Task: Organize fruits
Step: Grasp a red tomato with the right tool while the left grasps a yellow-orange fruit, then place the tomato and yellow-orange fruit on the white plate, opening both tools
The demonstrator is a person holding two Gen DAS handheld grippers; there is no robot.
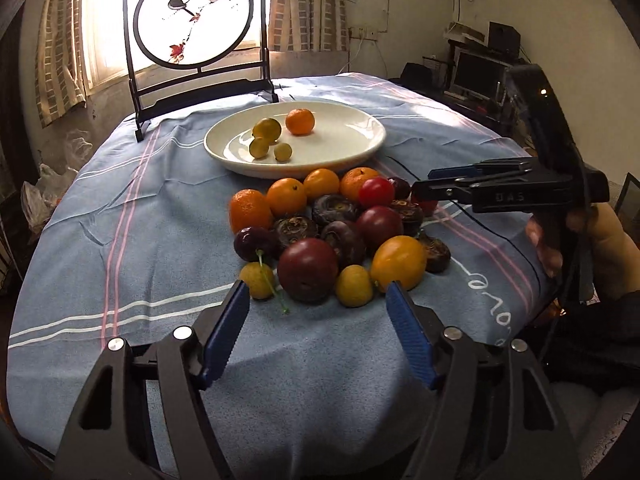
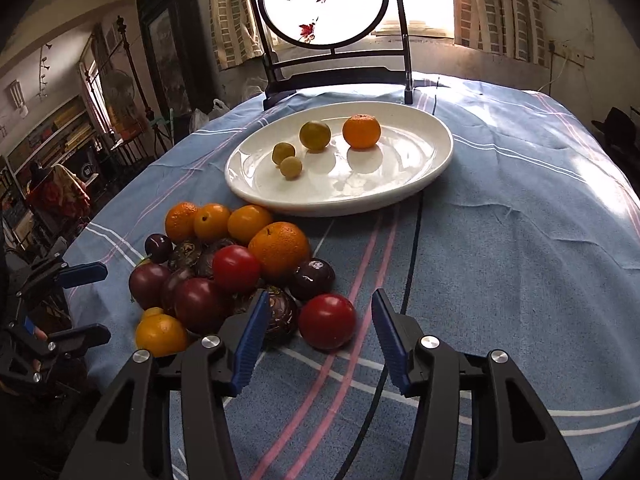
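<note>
Both tongs stand parted and empty, the left tongs [image 1: 314, 292] before the fruit pile [image 1: 332, 232] and the right tongs [image 2: 320, 300] framing a red tomato [image 2: 327, 321], likely to carry fruit to the white plate [image 2: 400, 196] on the worktop [image 2: 520, 240].

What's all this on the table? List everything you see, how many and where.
plate: one, white, mid-table
mandarin: one, orange, on plate
small fruits: three, yellow-green, on plate
orange fruits: four, pile's far edge, before plate
red fruits: two, in and beside pile
dark fruits: several, purple and brown, in pile
yellow fruits: three, pile's near edge
tablecloth: one, blue, striped, covering table
bird screen: one, dark frame, behind plate
left gripper: open, empty, blue pads, near pile
right gripper: open, empty, blue pads, by red fruit
</note>
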